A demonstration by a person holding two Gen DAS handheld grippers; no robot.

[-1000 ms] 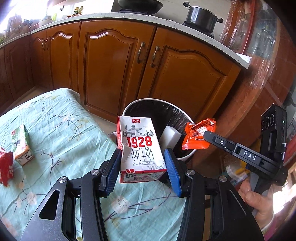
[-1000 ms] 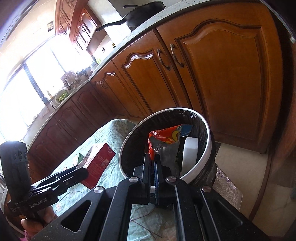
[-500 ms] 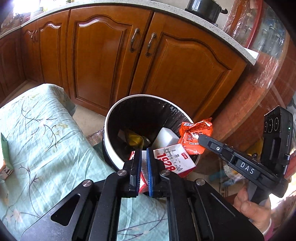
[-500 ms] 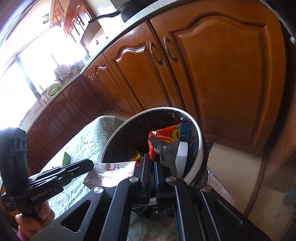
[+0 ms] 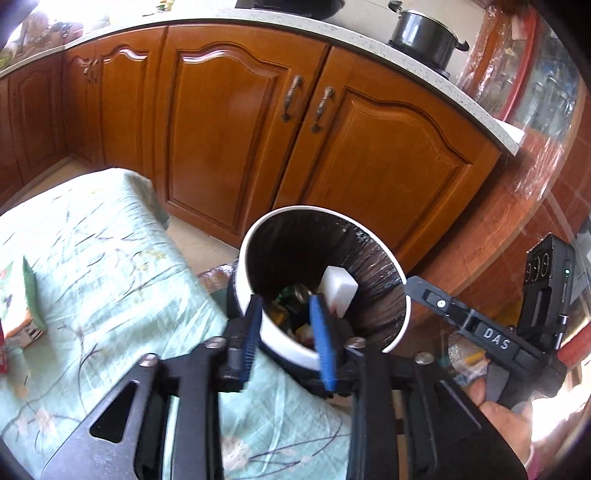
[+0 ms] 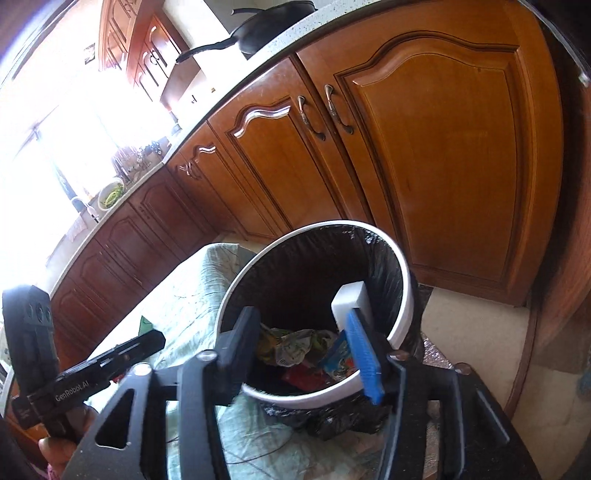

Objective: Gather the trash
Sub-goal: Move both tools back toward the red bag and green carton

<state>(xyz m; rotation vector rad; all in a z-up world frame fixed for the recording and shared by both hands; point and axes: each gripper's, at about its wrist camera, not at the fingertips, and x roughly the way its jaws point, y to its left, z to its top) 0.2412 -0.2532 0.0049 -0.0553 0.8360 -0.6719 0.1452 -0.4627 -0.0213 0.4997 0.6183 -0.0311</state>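
Note:
A white trash bin (image 5: 255, 295) with a black liner stands beside the table and also shows in the right wrist view (image 6: 400, 317). It holds a white foam block (image 5: 338, 286), crumpled wrappers (image 6: 295, 341) and a red packet (image 6: 306, 376). My left gripper (image 5: 286, 332) is open and empty over the bin's near rim. My right gripper (image 6: 299, 350) is open and empty above the bin. A small carton (image 5: 22, 306) lies on the table at the far left, with a red wrapper (image 5: 3, 354) at the frame edge.
The table has a pale green floral cloth (image 5: 110, 277). Brown wooden cabinets (image 5: 240, 129) stand close behind the bin. A black pot (image 5: 424, 35) and a pan (image 6: 273, 27) sit on the counter. Tiled floor (image 6: 476, 332) lies right of the bin.
Both grippers have opened. The 1928 milk carton has left the left gripper and the orange wrapper has left the right gripper; neither is clearly seen now.

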